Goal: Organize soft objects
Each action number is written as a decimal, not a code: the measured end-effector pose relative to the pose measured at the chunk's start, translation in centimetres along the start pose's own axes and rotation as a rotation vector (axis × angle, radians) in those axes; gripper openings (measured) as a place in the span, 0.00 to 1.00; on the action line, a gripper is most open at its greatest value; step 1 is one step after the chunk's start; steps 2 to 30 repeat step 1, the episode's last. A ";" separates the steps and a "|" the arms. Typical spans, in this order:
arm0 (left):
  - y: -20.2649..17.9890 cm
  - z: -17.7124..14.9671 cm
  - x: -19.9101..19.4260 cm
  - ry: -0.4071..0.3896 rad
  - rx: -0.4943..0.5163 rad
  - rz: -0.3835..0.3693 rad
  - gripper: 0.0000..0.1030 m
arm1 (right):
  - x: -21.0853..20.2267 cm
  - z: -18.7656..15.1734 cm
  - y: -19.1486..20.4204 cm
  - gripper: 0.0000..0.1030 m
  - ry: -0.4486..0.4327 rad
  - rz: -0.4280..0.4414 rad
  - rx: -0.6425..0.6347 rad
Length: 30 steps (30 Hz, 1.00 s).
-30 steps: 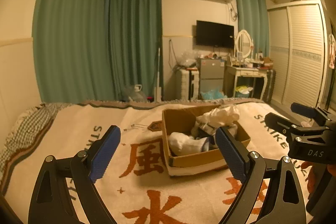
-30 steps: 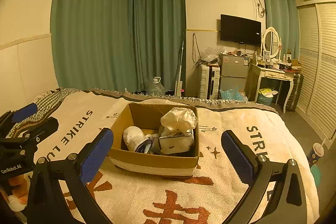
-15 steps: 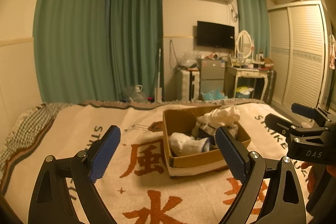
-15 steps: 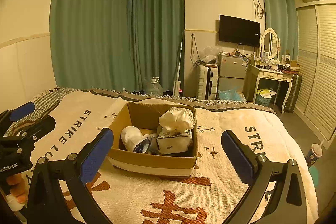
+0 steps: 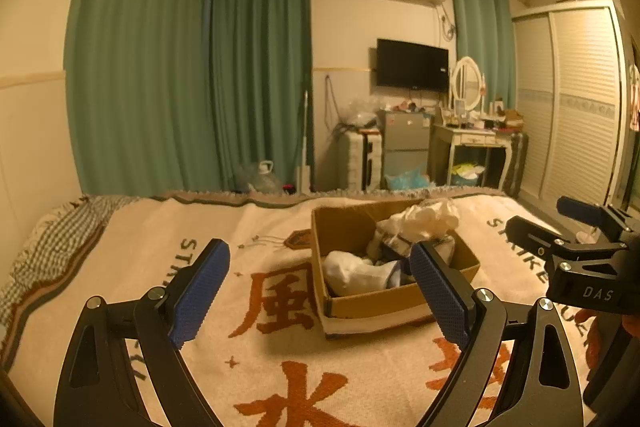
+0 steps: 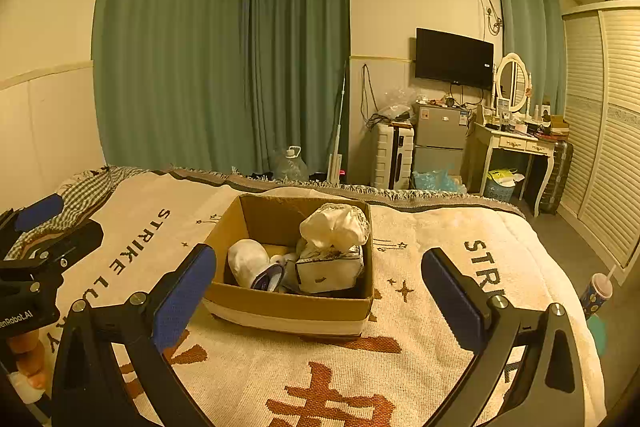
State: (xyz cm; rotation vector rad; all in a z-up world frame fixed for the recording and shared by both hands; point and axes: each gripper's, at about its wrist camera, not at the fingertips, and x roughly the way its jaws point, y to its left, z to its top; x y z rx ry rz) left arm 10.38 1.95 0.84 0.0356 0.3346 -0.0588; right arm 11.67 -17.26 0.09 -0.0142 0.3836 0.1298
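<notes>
An open cardboard box (image 5: 360, 301) (image 6: 288, 309) stands on the bed's cream blanket (image 5: 280, 359) (image 6: 420, 339). Inside lie a white cap (image 6: 248, 261), a white soft item (image 5: 352, 271), a tissue box cover (image 6: 330, 267) and a crumpled cream cloth (image 6: 334, 227) (image 5: 426, 217) on top. My left gripper (image 5: 320, 287) hovers open in front of the box, nothing between its blue pads. My right gripper (image 6: 318, 289) is open too, framing the box from the near side, empty. Each gripper shows at the edge of the other's view.
The blanket carries orange characters and black lettering; a checked sheet (image 6: 88, 191) shows at the left. Beyond the bed's far edge stand green curtains (image 6: 224, 59), a water jug (image 6: 291, 165), a suitcase, a small fridge (image 6: 440, 139), a dressing table (image 6: 516, 147) and a wardrobe. A cup (image 6: 598, 293) stands on the floor at right.
</notes>
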 end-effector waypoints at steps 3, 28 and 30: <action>0.0 0.0 0.0 0.002 0.001 0.002 0.90 | 0.0 0.0 0.0 1.00 0.002 0.001 0.000; 0.0 0.0 0.0 0.002 0.001 0.002 0.90 | 0.0 0.0 0.0 1.00 0.002 0.001 0.000; 0.0 0.0 0.0 0.002 0.001 0.002 0.90 | 0.0 0.0 0.0 1.00 0.002 0.001 0.000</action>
